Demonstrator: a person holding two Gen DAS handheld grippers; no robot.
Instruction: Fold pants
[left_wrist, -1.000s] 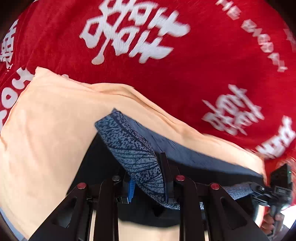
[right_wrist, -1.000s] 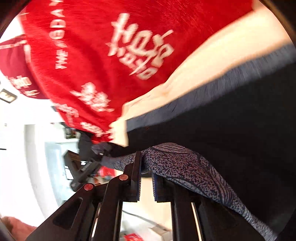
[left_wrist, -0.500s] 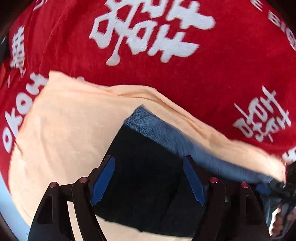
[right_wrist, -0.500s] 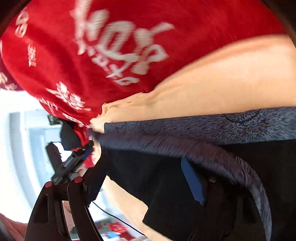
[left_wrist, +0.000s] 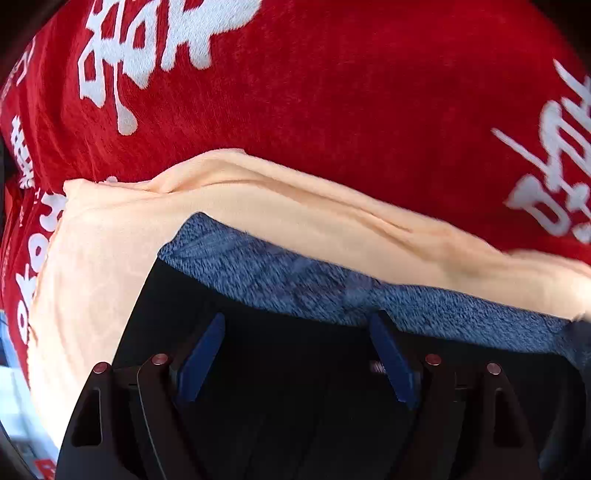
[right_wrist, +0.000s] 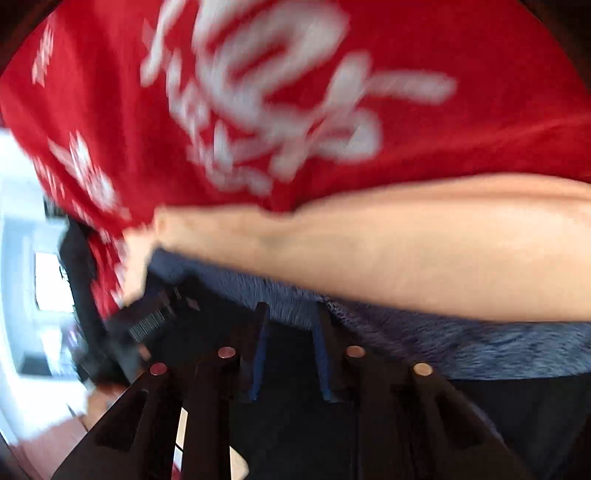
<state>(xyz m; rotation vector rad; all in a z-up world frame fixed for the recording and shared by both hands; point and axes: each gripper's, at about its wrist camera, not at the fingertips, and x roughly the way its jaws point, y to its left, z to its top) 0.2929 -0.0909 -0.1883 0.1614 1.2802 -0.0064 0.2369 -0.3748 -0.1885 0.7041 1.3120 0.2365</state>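
1. Black pants (left_wrist: 295, 369) with a blue speckled waistband lie on a peach cloth (left_wrist: 92, 277), red blanket (left_wrist: 332, 92) toward 12 o'clock
2. Left gripper (left_wrist: 299, 334) is opening wide above them, gripping nothing
3. Right gripper (right_wrist: 290, 321) is closing, narrow, nothing pinched

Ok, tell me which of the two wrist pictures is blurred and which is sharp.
Right wrist view: motion-smeared, the white lettering on the red cloth is unreadable. Left wrist view: much sharper, lettering crisp on the red cloth, with only slight smear on the blue waistband. Both bend at the edges from the fisheye lens.
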